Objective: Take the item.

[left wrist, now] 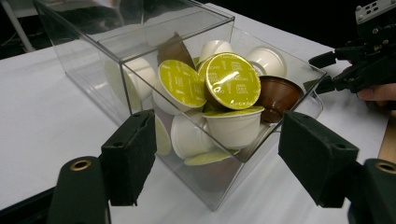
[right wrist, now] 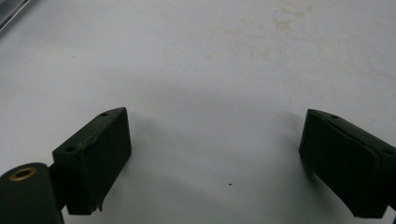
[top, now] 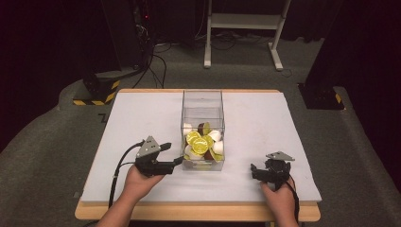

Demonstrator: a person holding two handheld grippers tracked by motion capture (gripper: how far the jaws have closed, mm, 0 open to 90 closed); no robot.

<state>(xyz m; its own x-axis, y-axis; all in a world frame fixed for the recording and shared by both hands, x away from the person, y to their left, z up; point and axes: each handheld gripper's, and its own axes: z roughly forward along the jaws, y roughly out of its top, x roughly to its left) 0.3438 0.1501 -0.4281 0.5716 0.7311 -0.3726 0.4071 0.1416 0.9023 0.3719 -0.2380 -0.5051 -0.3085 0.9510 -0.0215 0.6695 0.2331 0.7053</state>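
A clear plastic box (top: 202,111) stands mid-table with a heap of coffee capsules (top: 202,143) at its near end. Some capsules have a green foil lid (left wrist: 232,80), some are white (left wrist: 233,128), and at least one is brown (left wrist: 279,93). My left gripper (top: 174,153) is open just left of the box's near corner. In the left gripper view my left gripper (left wrist: 224,158) frames that corner of the box (left wrist: 93,70), and its pads (left wrist: 128,158) press on nothing. My right gripper (top: 255,171) rests open to the right of the box, and its own view has my right gripper (right wrist: 212,158) over bare table.
The white table top (top: 265,118) has free room on both sides of the box. The other hand's gripper (left wrist: 343,65) sits beyond the box in the left gripper view. Behind the table are a white frame (top: 243,21) and floor cables (top: 156,61).
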